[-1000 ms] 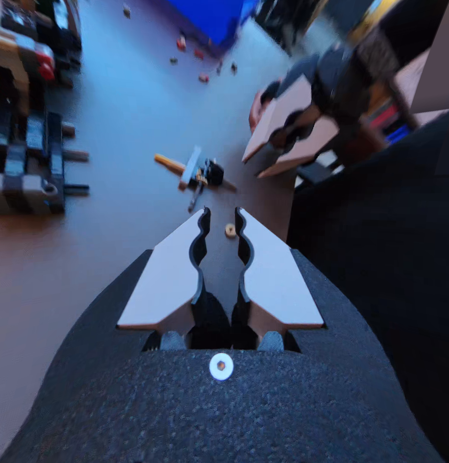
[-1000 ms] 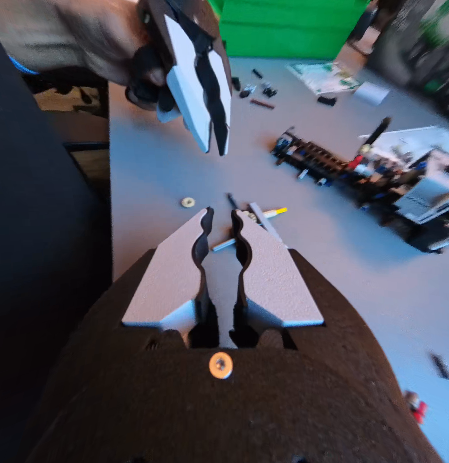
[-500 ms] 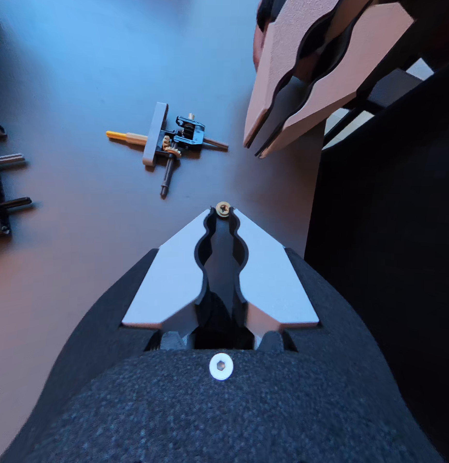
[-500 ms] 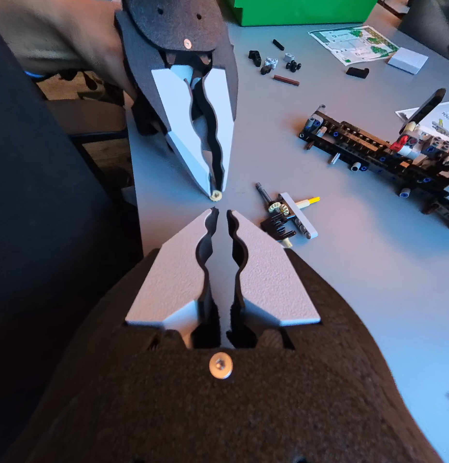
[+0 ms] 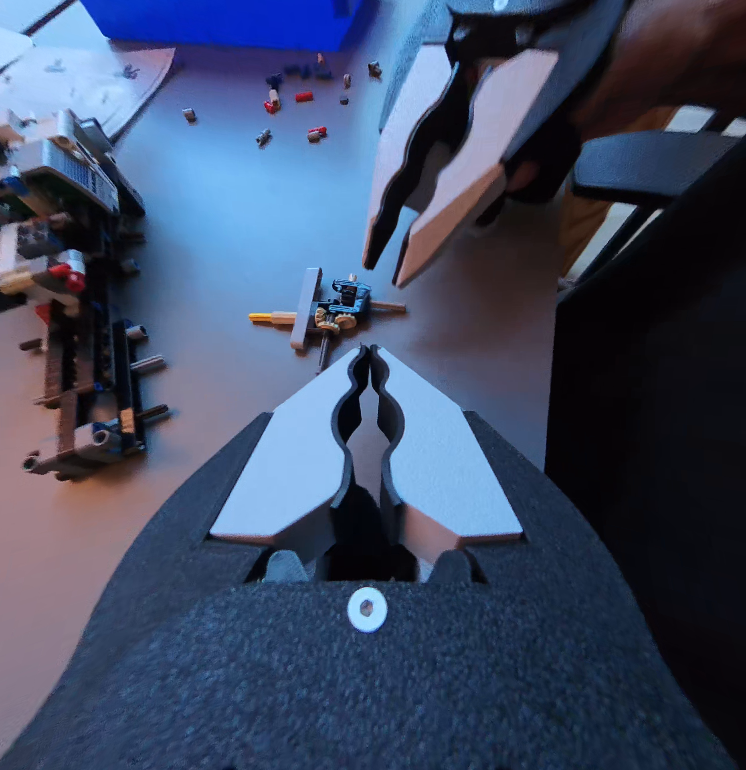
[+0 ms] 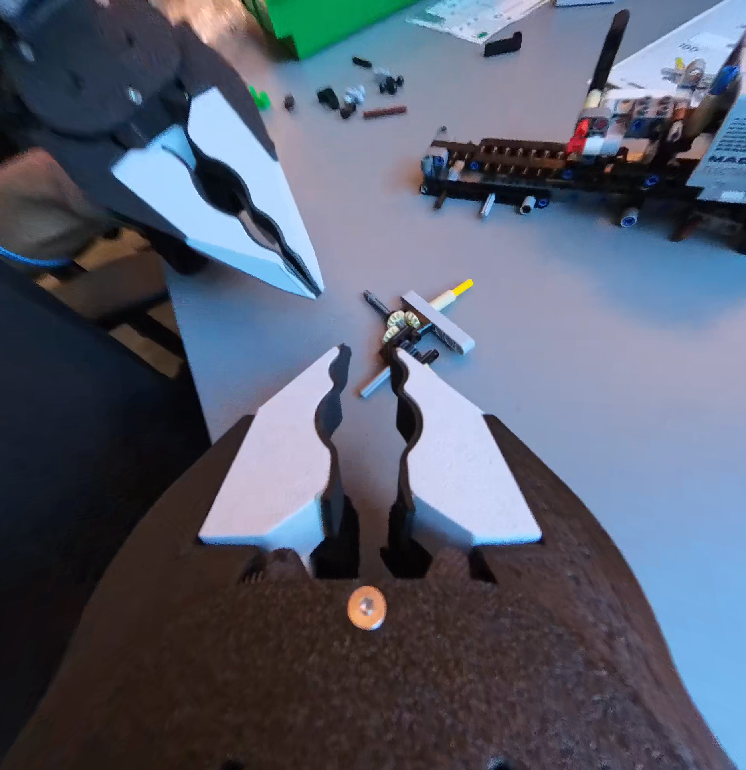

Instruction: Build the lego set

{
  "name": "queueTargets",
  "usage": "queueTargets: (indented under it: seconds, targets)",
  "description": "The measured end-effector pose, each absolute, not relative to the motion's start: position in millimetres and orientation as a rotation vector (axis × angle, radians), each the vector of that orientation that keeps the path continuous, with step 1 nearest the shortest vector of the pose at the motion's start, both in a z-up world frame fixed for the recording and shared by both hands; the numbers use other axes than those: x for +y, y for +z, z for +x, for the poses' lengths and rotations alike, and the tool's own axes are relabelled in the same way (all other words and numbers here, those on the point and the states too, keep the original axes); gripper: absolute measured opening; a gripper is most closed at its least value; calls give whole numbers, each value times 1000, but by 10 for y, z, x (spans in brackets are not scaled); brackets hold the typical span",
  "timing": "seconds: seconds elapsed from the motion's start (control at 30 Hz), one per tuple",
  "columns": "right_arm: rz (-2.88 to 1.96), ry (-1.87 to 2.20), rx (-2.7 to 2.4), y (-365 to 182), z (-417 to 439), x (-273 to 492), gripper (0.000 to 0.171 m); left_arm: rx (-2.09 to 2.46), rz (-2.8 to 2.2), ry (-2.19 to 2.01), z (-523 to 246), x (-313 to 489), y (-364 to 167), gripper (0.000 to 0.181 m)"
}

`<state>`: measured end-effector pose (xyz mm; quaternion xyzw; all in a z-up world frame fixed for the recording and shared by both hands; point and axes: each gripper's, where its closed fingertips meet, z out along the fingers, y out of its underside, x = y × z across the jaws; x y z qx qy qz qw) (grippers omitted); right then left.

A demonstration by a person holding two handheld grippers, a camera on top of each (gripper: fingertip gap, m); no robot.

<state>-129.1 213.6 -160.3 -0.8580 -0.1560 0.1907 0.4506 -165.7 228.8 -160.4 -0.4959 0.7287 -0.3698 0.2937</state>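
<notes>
A small sub-assembly lies on the grey table: a grey beam, tan gears, a black part and a yellow-tipped axle. It also shows in the right wrist view. My left gripper is shut just short of it, above the table, pinching a small tan ring that is almost hidden between the tips. It appears in the right wrist view too. My right gripper is open and empty, its right finger over the assembly's black end. In the left wrist view it hangs above the assembly's right end.
A large half-built model lies at the left, seen at the far right in the right wrist view. Loose small pieces lie near a blue box. Others lie by a green box. A black chair stands past the table edge. The grippers' ends are close to 5 cm from one another.
My left gripper closed on the tan ring and lifted it off the table, moving toward the sub-assembly. My right gripper opened wider and moved over the sub-assembly.
</notes>
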Motion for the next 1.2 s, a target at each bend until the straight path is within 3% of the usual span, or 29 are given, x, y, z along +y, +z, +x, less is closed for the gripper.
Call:
queueTargets:
  seconds: [0.2, 0.53, 1.0, 1.2]
  targets:
    - [-2145, 53, -535, -1717, -1340, 2325, 15, 1927, -1429, -1016, -1645, 2374, -1706, 0]
    - [-2209, -146, -628, -1836, -1352, 2359, 10, 1910, -1450, -1041, -1706, 2411, -1688, 2]
    - [-2157, -153, -634, -1730, -1462, 2360, 0, 1972, -1495, -1018, -1698, 2491, -1787, 7]
    - [-2134, 19, -624, -1707, -1563, 2179, 0, 2047, -1553, -930, -1843, 2632, -1870, 13]
